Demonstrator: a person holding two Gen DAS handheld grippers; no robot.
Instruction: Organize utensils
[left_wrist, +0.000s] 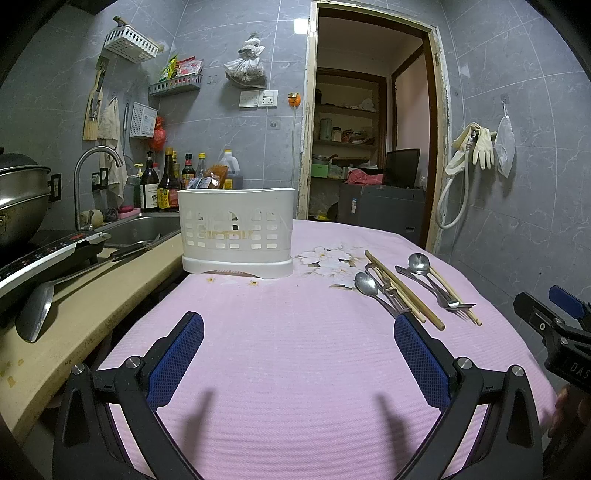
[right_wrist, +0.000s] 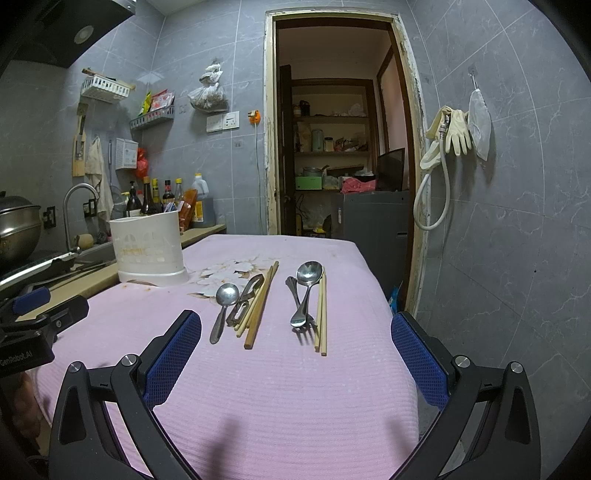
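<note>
At ten o'clock the white caddy (right_wrist: 149, 249) stood seemingly unfilled. The left gripper (left_wrist: 299, 354) and right gripper (right_wrist: 295, 350) hung spread, holding nothing. Spoons, fork and chopsticks (right_wrist: 258, 306) lay unsorted at twelve o'clock; seemingly nothing was done yet.

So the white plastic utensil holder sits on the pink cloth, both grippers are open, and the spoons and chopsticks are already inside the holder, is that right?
Not quite. The metal spoons and wooden chopsticks lie on the pink cloth, to the right of the white plastic utensil holder, not inside it; the right wrist view shows this. The holder does sit on the cloth, and the left gripper and right gripper both have open jaws.
</note>
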